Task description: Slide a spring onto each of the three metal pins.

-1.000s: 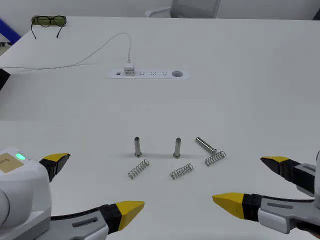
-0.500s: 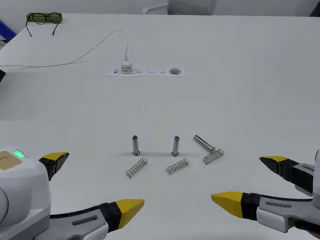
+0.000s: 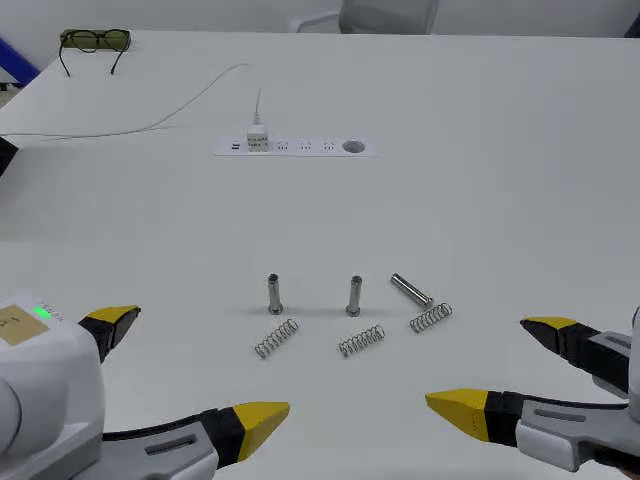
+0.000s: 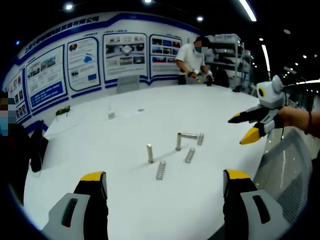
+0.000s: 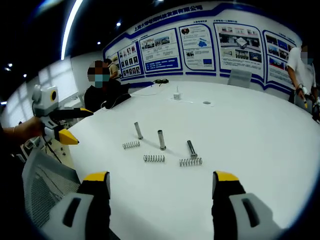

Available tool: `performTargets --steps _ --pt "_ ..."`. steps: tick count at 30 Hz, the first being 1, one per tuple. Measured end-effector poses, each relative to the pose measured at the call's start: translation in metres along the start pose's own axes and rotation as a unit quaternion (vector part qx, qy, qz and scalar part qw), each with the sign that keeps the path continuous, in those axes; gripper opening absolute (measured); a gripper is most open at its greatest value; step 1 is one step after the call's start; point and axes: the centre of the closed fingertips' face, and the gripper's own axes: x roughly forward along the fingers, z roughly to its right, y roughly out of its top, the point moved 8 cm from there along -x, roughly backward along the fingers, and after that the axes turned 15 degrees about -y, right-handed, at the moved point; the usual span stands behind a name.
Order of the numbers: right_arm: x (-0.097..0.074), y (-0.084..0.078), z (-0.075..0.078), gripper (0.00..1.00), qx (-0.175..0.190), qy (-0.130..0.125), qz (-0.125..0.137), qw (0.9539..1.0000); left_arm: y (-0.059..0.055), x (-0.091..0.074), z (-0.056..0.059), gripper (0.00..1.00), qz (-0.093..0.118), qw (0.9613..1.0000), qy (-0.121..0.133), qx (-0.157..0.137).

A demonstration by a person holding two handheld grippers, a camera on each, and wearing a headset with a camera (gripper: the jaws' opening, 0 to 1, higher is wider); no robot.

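Springs [image 3: 361, 341], three of them, lie loose on the white surface [image 3: 500, 220] with none yet threaded on, so by my reading the task has not begun and all three slides are left. Nearest the person, the left hand-held gripper [image 3: 190, 367] and the right hand-held gripper [image 3: 492, 362] hover at the near edge, well apart from the parts. Each has its yellow-tipped jaws spread wide and holds nothing. Just beyond them, in a row, are the left spring [image 3: 277, 338], the middle spring [image 3: 361, 341] and the right spring [image 3: 430, 317]. They are short coils of bright wire, each lying on its side and angled slightly, far end to the right. Just behind each sits its pin. The left pin [image 3: 274, 293] and the middle pin [image 3: 354, 296] stand upright on their wider flanged bases. The right pin [image 3: 410, 290] lies on its side, its near end right beside the right spring; whether they touch I cannot tell. It would likely need standing up or holding before a spring goes on. Farther off lies a white power strip [image 3: 295, 147] with a charger [image 3: 258, 138] plugged in and a cable [image 3: 185, 104] trailing left, and at the far left corner a pair of glasses [image 3: 95, 42].
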Motion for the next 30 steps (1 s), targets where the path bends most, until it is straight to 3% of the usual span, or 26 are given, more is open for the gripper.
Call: performTargets --steps 5,15,30 --pt "0.001 0.002 0.002 0.82 0.002 -0.001 0.001 1.0000 0.001 0.000 0.001 0.98 0.000 1.0000 0.001 0.002" --pt "0.014 0.024 0.009 0.69 -0.015 -0.010 0.005 0.9998 0.001 0.000 0.002 0.97 0.002 1.0000 0.003 0.004" --pt "0.060 0.048 0.021 0.48 -0.026 -0.011 0.006 0.9996 0.002 0.001 0.001 0.95 0.007 0.9999 0.007 0.008"
